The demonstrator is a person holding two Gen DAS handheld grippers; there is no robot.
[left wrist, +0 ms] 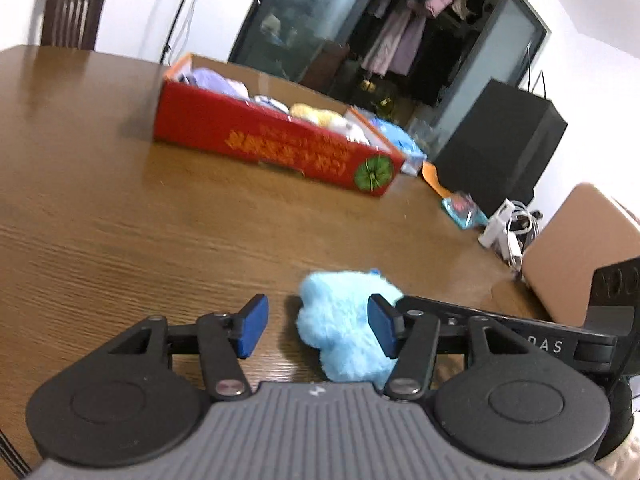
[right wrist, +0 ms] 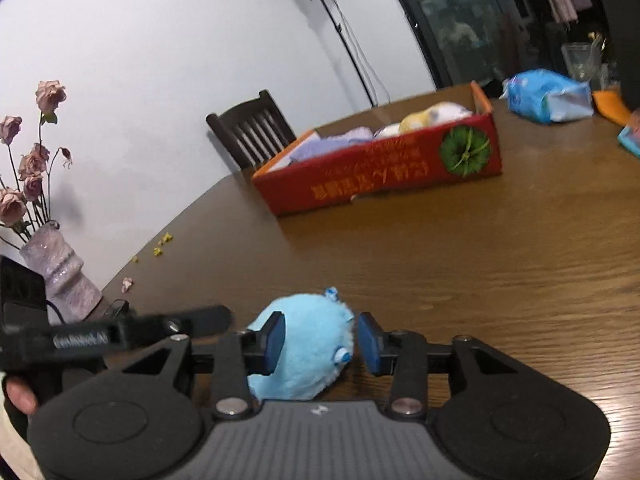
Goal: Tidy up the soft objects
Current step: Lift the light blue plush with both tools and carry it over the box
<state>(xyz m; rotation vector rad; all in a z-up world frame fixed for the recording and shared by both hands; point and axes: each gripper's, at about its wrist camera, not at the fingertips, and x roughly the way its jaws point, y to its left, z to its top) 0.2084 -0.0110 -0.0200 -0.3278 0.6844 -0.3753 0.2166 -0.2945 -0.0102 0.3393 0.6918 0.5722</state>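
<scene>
Remaining outside the red box (right wrist: 376,168), which already holds purple and yellow soft items well ahead of both tools: one blue plush toy (right wrist: 308,344), on the table between the spread, unclamped right gripper (right wrist: 322,342) pads, beside the parted left gripper (left wrist: 316,326).

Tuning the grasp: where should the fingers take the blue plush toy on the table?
Grip the blue plush toy across its round fluffy body, from the near side. It lies low on the table, and the open right gripper already straddles it. Avoid the small tab on top.
</scene>
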